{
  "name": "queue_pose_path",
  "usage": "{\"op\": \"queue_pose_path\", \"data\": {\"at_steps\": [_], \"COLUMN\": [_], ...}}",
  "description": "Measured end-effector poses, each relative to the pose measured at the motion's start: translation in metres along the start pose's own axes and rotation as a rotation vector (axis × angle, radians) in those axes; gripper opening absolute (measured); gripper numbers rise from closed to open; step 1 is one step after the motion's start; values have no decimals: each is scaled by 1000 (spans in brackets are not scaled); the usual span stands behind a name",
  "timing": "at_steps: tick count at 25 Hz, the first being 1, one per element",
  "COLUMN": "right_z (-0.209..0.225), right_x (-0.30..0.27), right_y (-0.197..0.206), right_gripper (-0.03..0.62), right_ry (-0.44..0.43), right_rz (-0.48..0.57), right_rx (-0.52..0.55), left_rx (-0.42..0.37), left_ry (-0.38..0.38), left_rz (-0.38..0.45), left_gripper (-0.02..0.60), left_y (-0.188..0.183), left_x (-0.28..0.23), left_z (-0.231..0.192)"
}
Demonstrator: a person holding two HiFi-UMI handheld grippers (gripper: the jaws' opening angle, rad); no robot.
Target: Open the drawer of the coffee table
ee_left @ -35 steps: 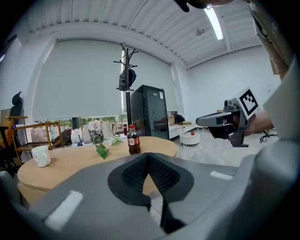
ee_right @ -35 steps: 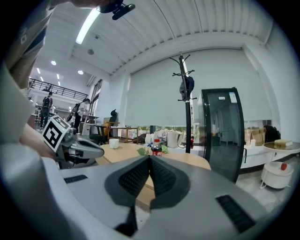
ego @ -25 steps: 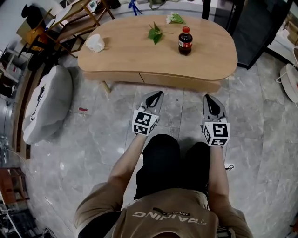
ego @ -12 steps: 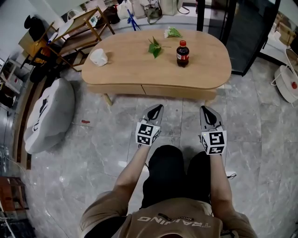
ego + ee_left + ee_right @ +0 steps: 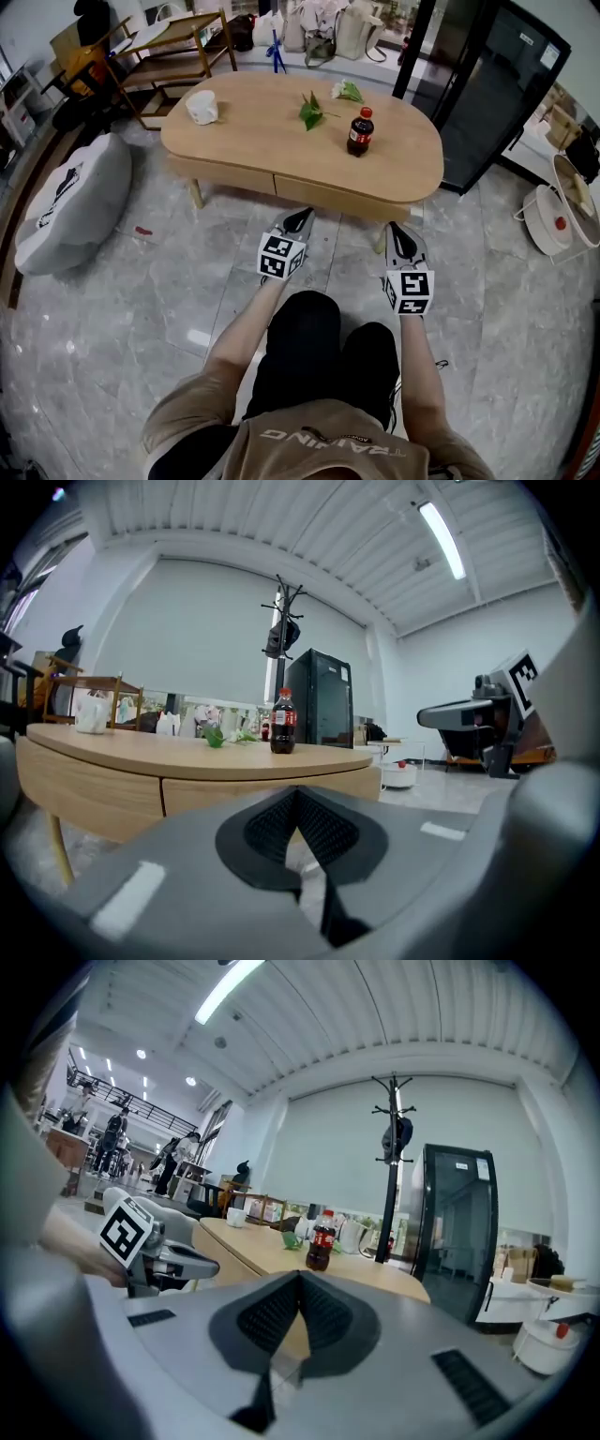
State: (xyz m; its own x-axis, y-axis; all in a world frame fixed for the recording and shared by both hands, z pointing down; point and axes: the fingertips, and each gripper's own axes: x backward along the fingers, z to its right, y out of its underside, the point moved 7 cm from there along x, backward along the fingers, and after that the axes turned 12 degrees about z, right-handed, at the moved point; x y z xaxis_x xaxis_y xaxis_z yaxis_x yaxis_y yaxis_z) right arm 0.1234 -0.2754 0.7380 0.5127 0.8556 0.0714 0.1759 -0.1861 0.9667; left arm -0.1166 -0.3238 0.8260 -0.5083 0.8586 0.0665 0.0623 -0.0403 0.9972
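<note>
The light wooden coffee table (image 5: 281, 141) stands ahead of me on the grey tiled floor. Its drawer front (image 5: 323, 195) is flush with the table's side, under the near edge; in the left gripper view the drawer front (image 5: 206, 794) begins right of a dark seam. My left gripper (image 5: 302, 217) is shut and empty, its tip just short of the drawer front. My right gripper (image 5: 397, 232) is also shut and empty, below the table's right end. In the gripper views the left gripper (image 5: 298, 791) and right gripper (image 5: 300, 1277) each show pads meeting at a point.
On the table stand a cola bottle (image 5: 358, 132), a white cup (image 5: 202, 108) and green leaves (image 5: 310, 111). A grey beanbag (image 5: 61, 202) lies left, a wooden shelf (image 5: 178, 42) behind it. A black cabinet (image 5: 487, 84) and a white basket (image 5: 553, 211) are at the right.
The head view has swung, so the table now sits slanted and more of the room shows. Both grippers stay shut just short of the table's front; the right one has lifted slightly.
</note>
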Motion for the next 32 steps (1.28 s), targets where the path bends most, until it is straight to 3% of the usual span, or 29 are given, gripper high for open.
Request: {"op": "queue_pose_path", "data": {"at_steps": [2, 6, 11, 13, 16, 20, 25, 26, 29, 32], "right_z": [2, 6, 4, 8, 7, 4, 0, 1, 5, 4], "right_x": [3, 0, -7, -11, -9, -6, -6, -6, -10, -10], "right_y": [4, 9, 20, 24, 29, 37, 49, 51, 54, 57], "right_gripper": [4, 3, 4, 4, 5, 5, 4, 4, 4, 4], "right_ry": [9, 15, 15, 28, 33, 24, 24, 20, 24, 29], "right_rz": [0, 20, 36, 43, 46, 23, 4, 0, -4, -9], "right_rx": [-3, -30, -78, -100, -126, -134, -149, -152, -171, -182], "left_rx": [137, 608, 1049, 1174, 1259, 1275, 1316, 1319, 1297, 1330], "left_ry": [-34, -129, -255, -306, -321, -278, -250, -240, -167, -116], "left_rz": [16, 120, 336, 399, 463, 487, 573, 590, 629, 701], "left_gripper": [6, 6, 6, 6, 6, 6, 14, 39, 238, 245], "left_y": [11, 46, 100, 119, 138, 148, 169, 172, 166, 164], "left_x": [-2, -7, -7, -9, -8, -16, -27, -30, -46, -53], "left_z": [-5, -20, -44, -51, -54, -58, -70, -72, -74, -75]}}
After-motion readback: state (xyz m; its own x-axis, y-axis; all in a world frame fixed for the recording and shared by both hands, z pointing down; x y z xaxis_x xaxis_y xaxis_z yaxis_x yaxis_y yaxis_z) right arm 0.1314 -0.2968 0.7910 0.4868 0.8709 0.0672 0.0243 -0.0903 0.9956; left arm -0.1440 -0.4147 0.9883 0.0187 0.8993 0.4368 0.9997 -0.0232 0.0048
